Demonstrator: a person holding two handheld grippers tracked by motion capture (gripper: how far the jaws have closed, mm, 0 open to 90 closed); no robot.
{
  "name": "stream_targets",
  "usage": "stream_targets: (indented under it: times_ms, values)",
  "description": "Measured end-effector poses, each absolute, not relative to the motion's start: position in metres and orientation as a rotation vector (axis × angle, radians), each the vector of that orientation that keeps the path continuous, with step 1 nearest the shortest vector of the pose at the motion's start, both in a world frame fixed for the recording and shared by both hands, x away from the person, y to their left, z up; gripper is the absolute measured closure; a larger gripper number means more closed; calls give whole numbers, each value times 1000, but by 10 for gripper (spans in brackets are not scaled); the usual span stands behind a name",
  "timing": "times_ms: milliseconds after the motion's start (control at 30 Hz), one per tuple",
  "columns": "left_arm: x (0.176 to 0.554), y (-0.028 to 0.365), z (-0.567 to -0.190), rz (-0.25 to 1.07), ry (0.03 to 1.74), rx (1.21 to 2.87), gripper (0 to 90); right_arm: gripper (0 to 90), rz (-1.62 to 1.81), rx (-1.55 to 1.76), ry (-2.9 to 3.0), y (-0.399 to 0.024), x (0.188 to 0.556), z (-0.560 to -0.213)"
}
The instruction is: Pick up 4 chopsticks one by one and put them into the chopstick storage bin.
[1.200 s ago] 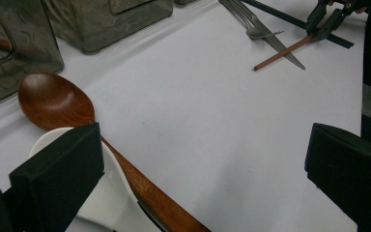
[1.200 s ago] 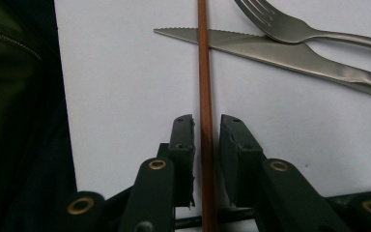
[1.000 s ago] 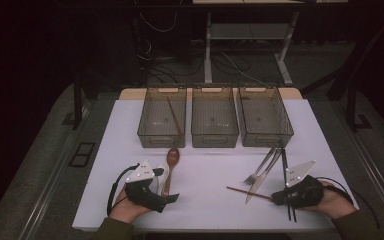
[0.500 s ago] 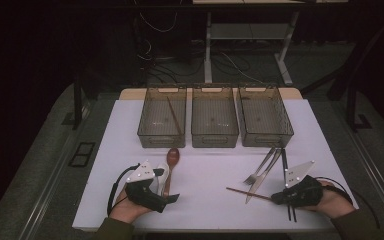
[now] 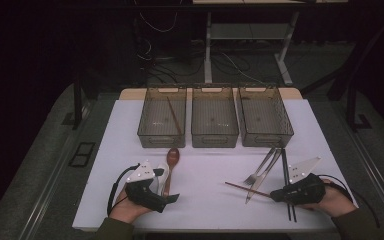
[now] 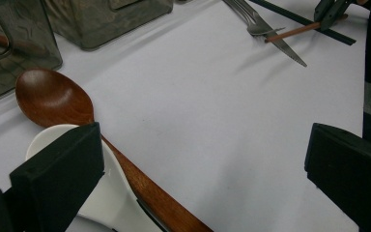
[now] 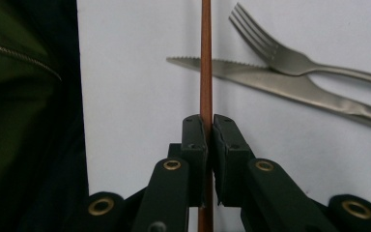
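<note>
My right gripper (image 7: pixel 208 126) lies low at the table's front right, shut on a thin brown chopstick (image 7: pixel 206 58) that its jaws have just been closing on. In the high view that chopstick (image 5: pixel 242 188) points left from the right gripper (image 5: pixel 275 194). A steel fork (image 7: pixel 290 60) and a serrated knife (image 7: pixel 280 87) lie just beyond it. My left gripper (image 5: pixel 164 186) rests at the front left, open wide. The handle of a wooden spoon (image 6: pixel 53 96) runs between its jaws, and a white spoon (image 6: pixel 106 193) lies by its left jaw.
Three smoky plastic bins stand in a row at the back: left (image 5: pixel 146 117), middle (image 5: pixel 214 135), right (image 5: pixel 265 137). A brown chopstick (image 5: pixel 174 117) lies in the left bin. A pair of black chopsticks (image 5: pixel 286 175) lies beside the right hand.
</note>
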State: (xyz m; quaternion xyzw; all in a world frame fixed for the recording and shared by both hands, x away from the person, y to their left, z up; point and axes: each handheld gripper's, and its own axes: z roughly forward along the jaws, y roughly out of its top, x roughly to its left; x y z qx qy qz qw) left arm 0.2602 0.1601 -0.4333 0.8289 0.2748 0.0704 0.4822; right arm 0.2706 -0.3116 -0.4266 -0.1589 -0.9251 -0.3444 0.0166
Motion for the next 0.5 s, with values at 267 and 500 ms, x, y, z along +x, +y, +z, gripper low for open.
stream_targets:
  times_ms: [267, 500]
  values:
    - [260, 160, -434, 170, 673, 2020, 0, 839, -1176, -569, -2800, -308, 274, -418]
    - [260, 160, -434, 170, 672, 2020, 0, 839, -1284, -597, -2751, -303, 280, -411]
